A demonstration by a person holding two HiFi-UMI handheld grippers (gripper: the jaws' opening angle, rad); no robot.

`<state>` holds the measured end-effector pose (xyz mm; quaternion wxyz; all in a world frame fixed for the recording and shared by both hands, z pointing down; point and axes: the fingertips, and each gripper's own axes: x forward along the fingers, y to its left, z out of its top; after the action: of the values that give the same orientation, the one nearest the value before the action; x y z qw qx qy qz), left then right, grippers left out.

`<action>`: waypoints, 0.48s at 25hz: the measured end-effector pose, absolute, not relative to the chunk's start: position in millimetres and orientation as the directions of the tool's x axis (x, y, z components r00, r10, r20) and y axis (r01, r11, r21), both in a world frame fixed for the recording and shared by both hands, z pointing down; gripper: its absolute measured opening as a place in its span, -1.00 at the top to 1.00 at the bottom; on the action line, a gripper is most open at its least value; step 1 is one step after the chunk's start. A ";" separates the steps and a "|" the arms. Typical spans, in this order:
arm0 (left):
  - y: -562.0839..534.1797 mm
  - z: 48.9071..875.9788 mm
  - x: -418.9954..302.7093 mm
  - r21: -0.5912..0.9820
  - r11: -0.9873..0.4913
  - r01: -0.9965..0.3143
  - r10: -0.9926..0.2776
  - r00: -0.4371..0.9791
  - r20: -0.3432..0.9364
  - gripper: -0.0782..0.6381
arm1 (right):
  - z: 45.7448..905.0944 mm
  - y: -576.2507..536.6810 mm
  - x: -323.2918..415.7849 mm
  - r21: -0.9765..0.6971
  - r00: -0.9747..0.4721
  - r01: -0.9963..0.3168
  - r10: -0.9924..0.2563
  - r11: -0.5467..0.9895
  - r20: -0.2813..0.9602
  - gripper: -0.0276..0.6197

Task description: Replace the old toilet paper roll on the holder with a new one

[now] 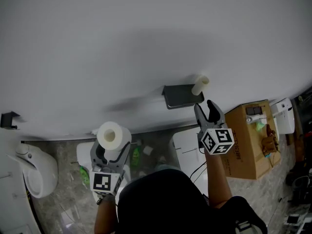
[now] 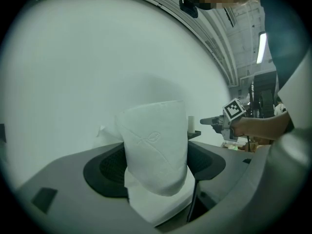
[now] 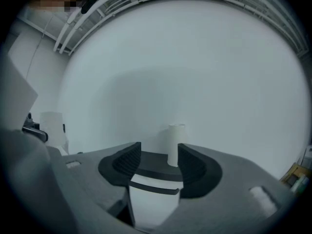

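A dark holder shelf [image 1: 181, 96] is fixed to the white wall. An empty cardboard tube [image 1: 200, 85] stands upright on its right end. My right gripper [image 1: 209, 110] hangs just below and in front of the tube, open, with nothing between its fingers. In the right gripper view the tube [image 3: 176, 144] shows beyond the spread jaws, apart from them. My left gripper [image 1: 111, 152] is lower and to the left, shut on a full white toilet paper roll [image 1: 113, 136]. That roll [image 2: 156, 150] fills the left gripper view, and the right gripper [image 2: 213, 122] shows near the holder [image 2: 194, 134].
A white toilet [image 1: 30, 171] stands at the lower left, with a black hook [image 1: 9, 119] on the wall above it. A cardboard box [image 1: 249, 139] and a white unit [image 1: 283, 115] sit on the floor at right. A white bin lid [image 1: 187, 147] lies under the holder.
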<state>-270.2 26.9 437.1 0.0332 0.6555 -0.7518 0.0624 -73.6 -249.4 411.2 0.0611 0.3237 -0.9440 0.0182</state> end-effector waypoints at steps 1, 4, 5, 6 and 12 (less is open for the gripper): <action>23.3 437.4 -270.0 -0.049 0.144 -0.988 -0.980 -0.149 0.133 -0.27 | 412.2 -258.2 -75.1 0.006 -0.782 -0.615 -0.610 0.789 0.128 0.17; 12.6 437.1 -266.8 -0.016 0.186 -0.982 -0.971 -0.186 0.151 -0.27 | 414.4 -282.8 -78.8 0.007 -0.785 -0.610 -0.606 0.792 0.131 0.10; 9.3 436.9 -265.3 0.001 0.202 -0.979 -0.967 -0.200 0.161 -0.27 | 415.1 -290.1 -80.2 0.006 -0.787 -0.607 -0.602 0.795 0.132 0.10; 6.6 437.7 -264.3 0.002 0.213 -0.977 -0.964 -0.210 0.165 -0.27 | 416.1 -297.0 -81.4 0.003 -0.790 -0.604 -0.599 0.797 0.134 0.10; -2.1 441.4 -259.2 -0.014 0.257 -0.966 -0.951 -0.255 0.173 -0.27 | 424.3 -320.9 -94.5 -0.012 -0.817 -0.564 -0.556 0.826 0.154 0.11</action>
<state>-259.2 -2.1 441.4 0.0646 0.6067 -0.7901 0.0582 -94.5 -320.9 424.3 0.0718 0.2939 -0.9527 0.0284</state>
